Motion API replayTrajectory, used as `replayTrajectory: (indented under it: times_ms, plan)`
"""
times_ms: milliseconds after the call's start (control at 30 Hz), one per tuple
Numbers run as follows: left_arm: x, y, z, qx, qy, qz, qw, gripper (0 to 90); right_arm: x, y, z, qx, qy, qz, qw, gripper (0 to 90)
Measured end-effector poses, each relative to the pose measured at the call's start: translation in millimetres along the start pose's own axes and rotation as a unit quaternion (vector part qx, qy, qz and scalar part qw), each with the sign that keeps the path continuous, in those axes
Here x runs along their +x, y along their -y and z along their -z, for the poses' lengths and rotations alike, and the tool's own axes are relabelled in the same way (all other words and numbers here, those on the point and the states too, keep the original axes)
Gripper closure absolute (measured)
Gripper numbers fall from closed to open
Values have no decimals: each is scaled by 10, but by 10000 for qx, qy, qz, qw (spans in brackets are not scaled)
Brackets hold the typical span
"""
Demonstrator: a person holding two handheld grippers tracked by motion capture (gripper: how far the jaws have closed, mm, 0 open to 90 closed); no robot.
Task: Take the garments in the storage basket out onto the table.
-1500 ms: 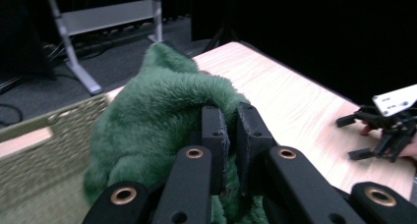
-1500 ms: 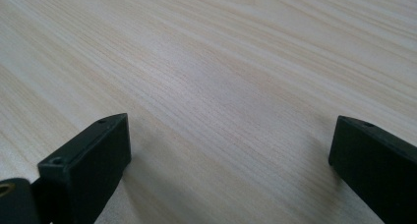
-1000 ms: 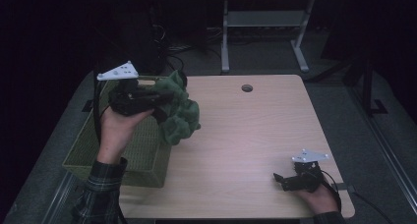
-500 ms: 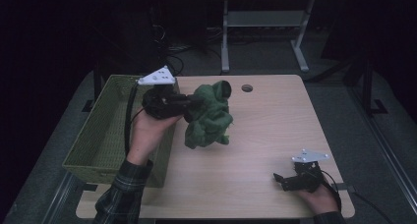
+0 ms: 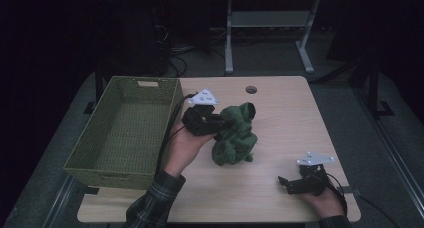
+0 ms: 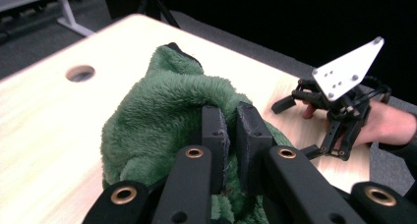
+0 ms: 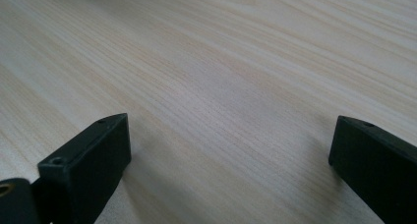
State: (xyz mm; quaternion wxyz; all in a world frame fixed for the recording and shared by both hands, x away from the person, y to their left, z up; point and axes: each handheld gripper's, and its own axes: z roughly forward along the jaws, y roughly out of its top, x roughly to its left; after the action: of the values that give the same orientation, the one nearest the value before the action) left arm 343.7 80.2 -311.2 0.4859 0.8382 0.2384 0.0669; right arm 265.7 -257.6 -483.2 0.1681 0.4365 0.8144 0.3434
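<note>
Left gripper [image 5: 227, 122], centre of the high view: jaws pinched nearly together on a fold of the green fleece cloth [image 5: 236, 138]. The left gripper view confirms it; the fuzzy green fabric [image 6: 162, 111] bunches around both black pads. The cloth sits crumpled on the wooden table [image 5: 285, 118], its lower part resting on the wood, just right of the green woven basket [image 5: 125, 130] at the left of the frame.

Right gripper [image 5: 286, 184], lower right of the high view: held low over bare table, well apart from the cloth. In the right gripper view its jaws stand wide apart, nothing but wood grain [image 7: 221, 96] between them.
</note>
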Motion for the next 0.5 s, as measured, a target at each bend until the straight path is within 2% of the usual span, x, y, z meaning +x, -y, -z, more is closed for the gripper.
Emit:
replayTrajectory:
  times_ms: [200, 300, 333, 500]
  plan:
    - [-23, 148, -316, 61, 115, 205, 9997, 837, 2, 1, 1, 8, -2, -14, 10000, 19]
    - [-50, 227, -505, 165, 200, 302, 9992, 836, 3, 0, 1, 14, 2, -16, 10000, 19]
    - [-46, 250, -562, 242, 182, 252, 9992, 836, 3, 0, 1, 14, 2, -19, 10000, 19]
    - [-80, 395, -866, 432, 284, 369, 9980, 836, 4, 0, 1, 17, 2, -19, 10000, 18]
